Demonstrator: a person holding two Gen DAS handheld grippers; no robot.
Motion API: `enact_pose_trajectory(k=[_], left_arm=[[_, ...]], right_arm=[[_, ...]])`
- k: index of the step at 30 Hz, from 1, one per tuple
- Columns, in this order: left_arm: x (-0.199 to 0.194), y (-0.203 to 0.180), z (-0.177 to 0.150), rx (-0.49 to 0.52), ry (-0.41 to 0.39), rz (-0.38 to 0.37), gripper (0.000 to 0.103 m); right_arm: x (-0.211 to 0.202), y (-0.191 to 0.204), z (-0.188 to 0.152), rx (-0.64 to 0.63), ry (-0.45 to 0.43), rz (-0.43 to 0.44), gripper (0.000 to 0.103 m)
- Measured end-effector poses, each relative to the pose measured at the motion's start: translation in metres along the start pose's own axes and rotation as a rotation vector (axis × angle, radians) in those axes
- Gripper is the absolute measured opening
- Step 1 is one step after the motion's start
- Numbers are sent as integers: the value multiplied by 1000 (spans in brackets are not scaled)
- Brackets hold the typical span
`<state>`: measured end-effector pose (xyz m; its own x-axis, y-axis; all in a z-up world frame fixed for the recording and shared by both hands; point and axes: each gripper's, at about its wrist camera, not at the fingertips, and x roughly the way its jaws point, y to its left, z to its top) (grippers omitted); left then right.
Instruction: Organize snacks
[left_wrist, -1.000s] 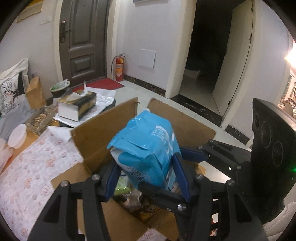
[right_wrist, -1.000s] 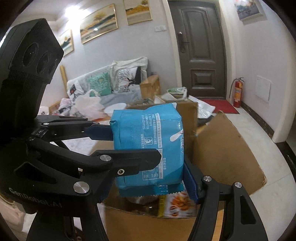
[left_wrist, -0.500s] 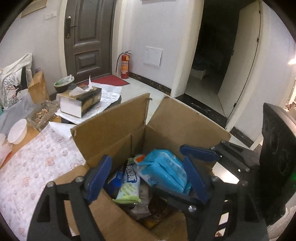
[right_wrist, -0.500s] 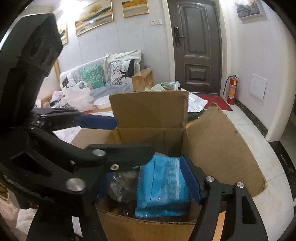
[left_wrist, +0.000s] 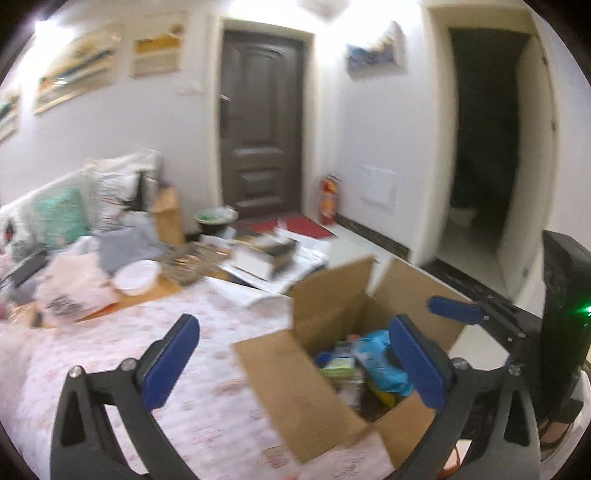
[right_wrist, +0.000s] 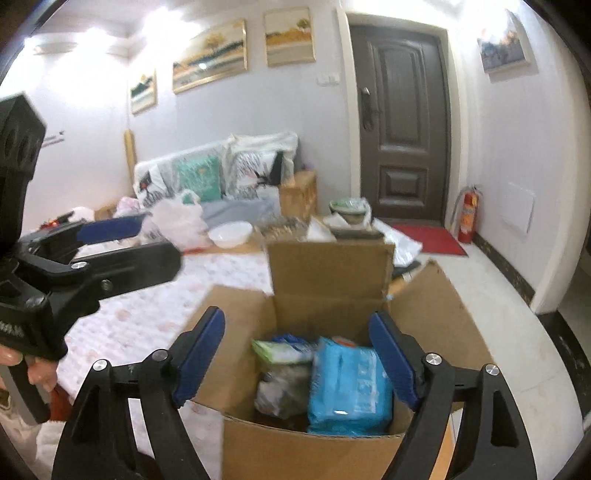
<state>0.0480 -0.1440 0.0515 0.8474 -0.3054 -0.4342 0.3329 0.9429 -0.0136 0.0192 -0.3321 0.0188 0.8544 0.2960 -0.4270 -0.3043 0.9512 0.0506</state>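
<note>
An open cardboard box (right_wrist: 328, 273) (left_wrist: 332, 302) stands on the table's right end with several snack packs inside. A light blue pack (right_wrist: 349, 386) (left_wrist: 380, 363) lies on top at the right of the box, beside a green-white pack (right_wrist: 282, 349). My right gripper (right_wrist: 297, 356) is open and empty, above the box's near side. My left gripper (left_wrist: 295, 363) is open and empty, raised above the table left of the box; it also shows in the right wrist view (right_wrist: 122, 243), held in a hand.
The table carries a patterned white cloth (left_wrist: 207, 384). Behind it lie a white bowl (right_wrist: 229, 233), a plastic bag (right_wrist: 177, 221), a tissue box (left_wrist: 266, 254) and papers. A sofa with cushions (right_wrist: 207, 173), a door (right_wrist: 402, 122) and a fire extinguisher (right_wrist: 467, 214) stand farther back.
Both grippers opened and let the blue pack drop into the box. Both then pulled up and back; the left one swung leftward over the table.
</note>
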Motion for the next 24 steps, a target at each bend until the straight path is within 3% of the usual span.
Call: enact_pose_trajectory(k=[3,11,24], left_arm=[[-21,13,-12,-31,-37,108,102],[-37,54,-48,-125,-10,217,102],[-41,69,-58,-161,1,252,102]], right_arm=[[-12,9,1,-10,-61,31,83],[-27,32,-11,-44,-141,107,95],[-22,46,-20,-39,-138,118,97]])
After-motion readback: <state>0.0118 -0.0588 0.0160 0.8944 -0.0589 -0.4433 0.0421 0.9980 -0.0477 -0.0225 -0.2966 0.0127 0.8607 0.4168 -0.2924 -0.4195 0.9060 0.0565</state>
